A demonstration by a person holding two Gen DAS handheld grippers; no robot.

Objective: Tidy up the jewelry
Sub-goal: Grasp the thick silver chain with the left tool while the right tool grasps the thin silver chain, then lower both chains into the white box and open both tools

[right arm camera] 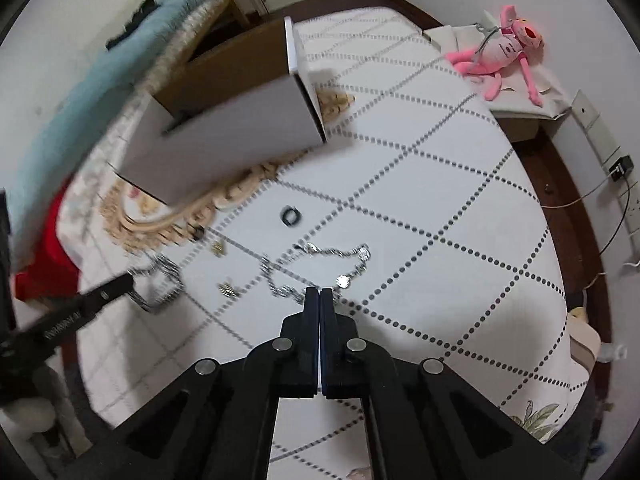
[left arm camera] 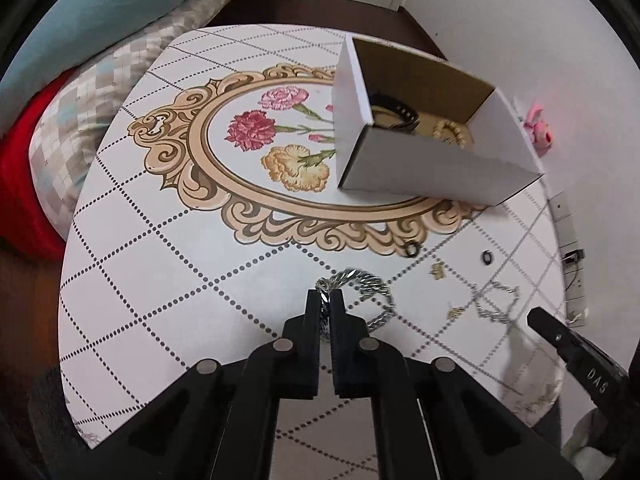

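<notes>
My left gripper [left arm camera: 329, 294] is shut on a thick silver chain bracelet [left arm camera: 372, 292], which hangs just above the table; it also shows in the right wrist view [right arm camera: 160, 284]. My right gripper [right arm camera: 320, 292] is shut with nothing visibly in it, its tips at the near end of a thin silver necklace [right arm camera: 320, 264] that lies on the table [right arm camera: 440, 184]. An open white cardboard box [left arm camera: 420, 160] holds a black band [left arm camera: 394, 110] and a gold beaded piece [left arm camera: 450, 132]. Two black rings [left arm camera: 411, 249] [left arm camera: 487, 258] and small gold earrings [left arm camera: 438, 270] lie loose.
The round table [left arm camera: 160, 260] has a floral cloth. Folded bedding and a red cloth [left arm camera: 24, 184] lie past its left edge. A pink plush toy [right arm camera: 504, 52] sits on a surface by the wall, with a power strip [right arm camera: 616, 168] beside it.
</notes>
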